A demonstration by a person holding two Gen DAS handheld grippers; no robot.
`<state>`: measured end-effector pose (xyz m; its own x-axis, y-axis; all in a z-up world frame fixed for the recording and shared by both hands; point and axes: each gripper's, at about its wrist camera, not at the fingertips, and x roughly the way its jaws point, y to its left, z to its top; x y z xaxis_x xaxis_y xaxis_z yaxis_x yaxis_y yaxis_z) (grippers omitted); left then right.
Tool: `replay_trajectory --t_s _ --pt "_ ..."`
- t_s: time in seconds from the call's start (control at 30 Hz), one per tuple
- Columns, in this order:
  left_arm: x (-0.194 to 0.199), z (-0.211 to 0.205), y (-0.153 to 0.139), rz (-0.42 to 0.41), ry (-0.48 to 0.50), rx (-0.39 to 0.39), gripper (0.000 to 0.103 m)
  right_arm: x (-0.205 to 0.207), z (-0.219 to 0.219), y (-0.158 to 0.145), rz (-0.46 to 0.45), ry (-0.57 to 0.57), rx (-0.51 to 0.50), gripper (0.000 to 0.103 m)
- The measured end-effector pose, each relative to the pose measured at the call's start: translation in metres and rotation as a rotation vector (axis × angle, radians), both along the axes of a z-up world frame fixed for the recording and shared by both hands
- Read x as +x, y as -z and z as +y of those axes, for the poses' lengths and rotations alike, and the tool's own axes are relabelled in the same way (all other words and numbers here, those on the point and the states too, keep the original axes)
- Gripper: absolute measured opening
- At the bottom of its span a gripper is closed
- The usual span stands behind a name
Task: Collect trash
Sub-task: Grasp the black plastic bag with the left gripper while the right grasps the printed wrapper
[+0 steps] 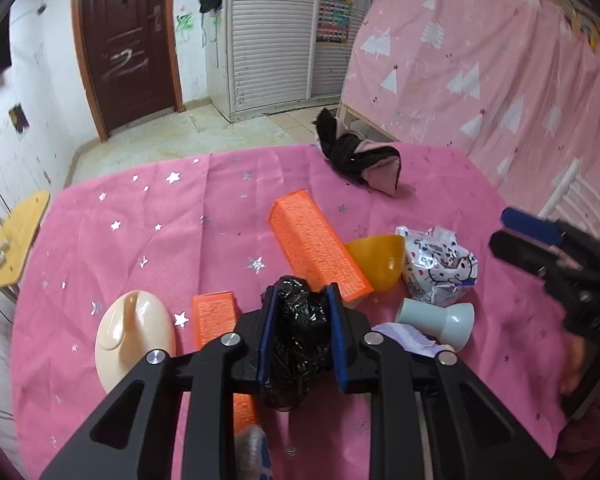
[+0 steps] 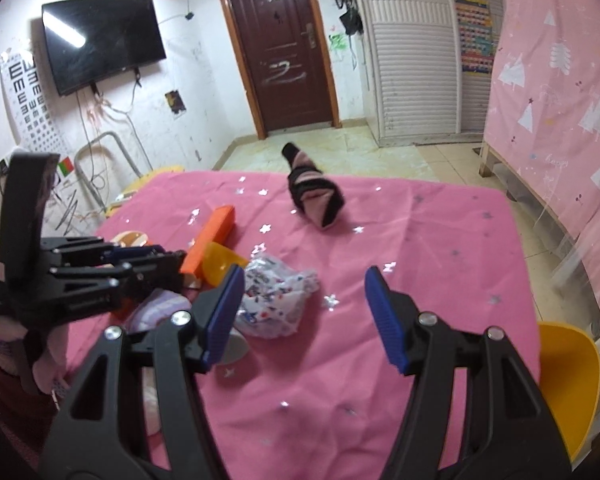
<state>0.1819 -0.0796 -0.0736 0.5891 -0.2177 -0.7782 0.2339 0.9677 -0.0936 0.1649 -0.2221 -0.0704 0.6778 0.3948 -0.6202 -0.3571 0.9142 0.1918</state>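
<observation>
In the left wrist view my left gripper (image 1: 302, 296) is shut on a crumpled black plastic bag (image 1: 296, 344), which bulges between the blue pads just above the pink starred tablecloth (image 1: 140, 220). A crumpled white printed wrapper (image 1: 440, 266) lies to its right. In the right wrist view that wrapper (image 2: 276, 300) sits just beyond the left finger of my right gripper (image 2: 305, 280), whose jaws stand open with nothing between them. The left gripper (image 2: 140, 260) shows at that view's left edge. The right gripper (image 1: 532, 236) shows at the right edge of the left wrist view.
Two orange blocks (image 1: 316, 248) (image 1: 214, 316), a yellow bowl (image 1: 380, 260), a pale blue cup on its side (image 1: 440, 320) and a cream oval object (image 1: 132, 340) crowd the near table. A black-and-pink sock (image 2: 316, 196) lies far back. A yellow chair (image 2: 568, 380) stands at the right.
</observation>
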Motion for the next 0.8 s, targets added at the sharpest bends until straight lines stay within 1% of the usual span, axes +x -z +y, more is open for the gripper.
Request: replay_trajectory --t_s 0.17,0.47,0.53,0.6,0.67,0.73,0.8 --pt "-0.005 0.013 -0.008 -0.026 -0.024 -0.053 0.014 0.008 0.017 0.008 0.038 -0.026 -0.027 0.060" --pt "-0.019 0.023 -0.032 -0.089 -0.027 -0.095 0.014 0.023 0.038 0.021 0.122 -0.061 -0.048 0.060" --pt "-0.022 0.024 -0.035 -0.098 -0.029 -0.097 0.014 0.026 0.039 0.024 0.145 -0.059 -0.052 0.045" --pt "-0.024 0.026 -0.037 -0.103 -0.032 -0.103 0.014 0.026 0.041 0.025 0.149 -0.067 -0.061 0.039" --pt "-0.024 0.027 -0.039 -0.102 -0.033 -0.106 0.014 0.024 0.043 0.024 0.139 -0.063 -0.075 0.036" --pt "-0.026 0.027 -0.041 -0.104 -0.034 -0.104 0.014 0.022 0.043 0.022 0.121 -0.051 -0.075 0.028" --pt "-0.028 0.026 -0.043 -0.109 -0.034 -0.103 0.014 0.019 0.036 0.019 0.102 -0.028 -0.066 0.028"
